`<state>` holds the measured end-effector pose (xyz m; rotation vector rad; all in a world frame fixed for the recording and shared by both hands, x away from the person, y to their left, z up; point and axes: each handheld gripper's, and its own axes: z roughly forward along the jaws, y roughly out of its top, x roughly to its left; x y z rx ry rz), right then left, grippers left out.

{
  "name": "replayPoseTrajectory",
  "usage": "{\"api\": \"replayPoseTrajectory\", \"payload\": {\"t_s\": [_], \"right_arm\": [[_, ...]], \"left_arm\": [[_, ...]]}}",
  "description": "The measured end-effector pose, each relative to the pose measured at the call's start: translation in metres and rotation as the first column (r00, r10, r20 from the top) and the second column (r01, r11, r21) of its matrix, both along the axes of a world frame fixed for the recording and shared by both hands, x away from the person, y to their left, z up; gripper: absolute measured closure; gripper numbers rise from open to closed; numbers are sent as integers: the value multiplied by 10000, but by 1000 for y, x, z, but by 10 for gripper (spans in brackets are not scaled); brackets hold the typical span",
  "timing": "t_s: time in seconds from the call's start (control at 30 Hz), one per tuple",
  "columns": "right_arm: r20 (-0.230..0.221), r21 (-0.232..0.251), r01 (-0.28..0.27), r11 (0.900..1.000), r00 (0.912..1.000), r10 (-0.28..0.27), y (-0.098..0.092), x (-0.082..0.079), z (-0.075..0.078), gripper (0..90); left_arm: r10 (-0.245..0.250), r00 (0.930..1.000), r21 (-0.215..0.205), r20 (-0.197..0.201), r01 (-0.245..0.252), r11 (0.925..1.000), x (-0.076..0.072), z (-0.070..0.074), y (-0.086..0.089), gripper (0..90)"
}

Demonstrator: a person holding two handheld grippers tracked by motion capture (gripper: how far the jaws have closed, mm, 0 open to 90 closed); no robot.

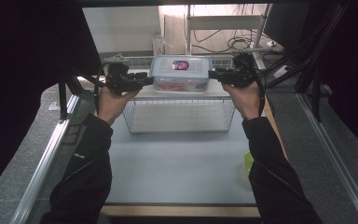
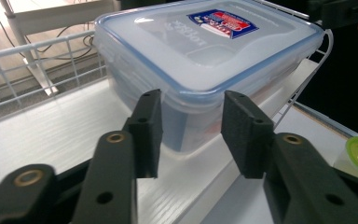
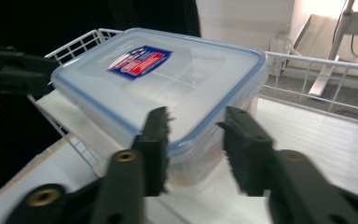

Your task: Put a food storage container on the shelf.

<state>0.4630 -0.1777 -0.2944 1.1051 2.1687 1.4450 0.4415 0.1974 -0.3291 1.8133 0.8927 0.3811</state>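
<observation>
A clear plastic food box (image 1: 181,74) with a blue-rimmed lid and a red and blue label stands on the white top board of a wire rack (image 1: 130,122); something red lies inside it. My left gripper (image 1: 149,80) is at the box's left end and my right gripper (image 1: 213,74) at its right end, both held level. In the left gripper view the jaws of the left gripper (image 2: 191,135) straddle a near corner of the box (image 2: 205,51) without the pads pressing on it. The right gripper (image 3: 196,149) likewise stands with a corner of the box (image 3: 168,88) between its open jaws.
The rack's raised wire rail (image 2: 37,60) runs behind the box. Under the top board is a lower wire shelf (image 1: 182,116). A small green round thing (image 1: 248,161) lies on the pale table beside the person's right sleeve. Cables and a metal frame (image 1: 223,23) stand beyond the table.
</observation>
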Motion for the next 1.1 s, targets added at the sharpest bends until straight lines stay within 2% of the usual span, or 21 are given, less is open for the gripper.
{"api": "replayPoseTrajectory", "payload": {"t_s": [0.07, 0.13, 0.2, 0.3, 0.43, 0.57, 0.97, 1.1], "right_arm": [[126, -236, -55, 9997, 9999, 58, 0, -7, -3, 747], [117, -517, -181, 9985, 9998, 187, 2, -11, -9, 779], [36, -582, -276, 9979, 9996, 278, 4, -12, -15, 794], [96, -938, -167, 9955, 9998, 177, 9, -11, -21, 807], [-7, -1051, -58, 9944, 10000, 57, 13, -6, -23, 824], [-143, -811, 102, 9967, 9998, -114, 13, 1, -27, 830], [-224, -614, 217, 9979, 9995, -231, 15, 9, -29, 839], [-268, -536, 54, 9985, 9996, -68, 15, 7, -29, 812]], "left_arm": [[14, 10000, 28, -17, -14, 10000, 0, -2, 1, 618], [4, 10000, 103, -55, -3, 9999, 1, -5, 0, 633], [8, 10000, 208, -89, -6, 9998, 2, -8, -4, 642], [37, 9998, 437, -176, -30, 9990, 5, -10, -9, 645], [323, 9991, 625, -264, -306, 9976, 9, -11, -13, 686], [479, 9985, 636, -248, -462, 9969, 10, -11, -13, 750], [487, 9987, 585, -179, -476, 9972, 7, -11, -11, 746], [554, 9984, 492, -59, -550, 9973, 2, -12, -10, 700]]}}
